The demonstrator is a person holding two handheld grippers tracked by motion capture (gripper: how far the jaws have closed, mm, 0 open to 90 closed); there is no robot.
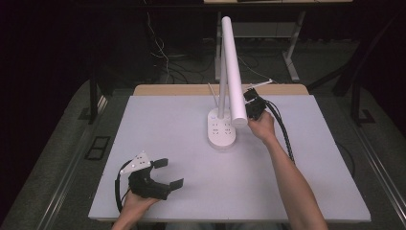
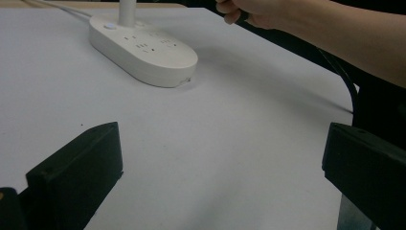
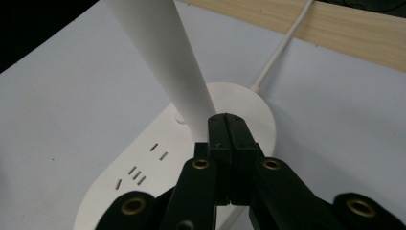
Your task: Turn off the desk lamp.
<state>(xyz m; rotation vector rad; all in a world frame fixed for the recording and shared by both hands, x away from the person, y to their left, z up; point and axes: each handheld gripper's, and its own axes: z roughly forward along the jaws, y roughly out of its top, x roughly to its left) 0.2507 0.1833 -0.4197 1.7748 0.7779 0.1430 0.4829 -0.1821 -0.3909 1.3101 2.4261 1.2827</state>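
At the table's far centre, the white tubular lamp arm is met by the closed, empty right gripper; the wide-open, empty left gripper is idle. Excess push risks toppling the white oval socket base.

Dark room, grey carpet floor, cables, metal desk legs

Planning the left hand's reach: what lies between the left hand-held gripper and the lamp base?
Bare white table separates the left hand-held gripper from the lamp base, seen in the high view.
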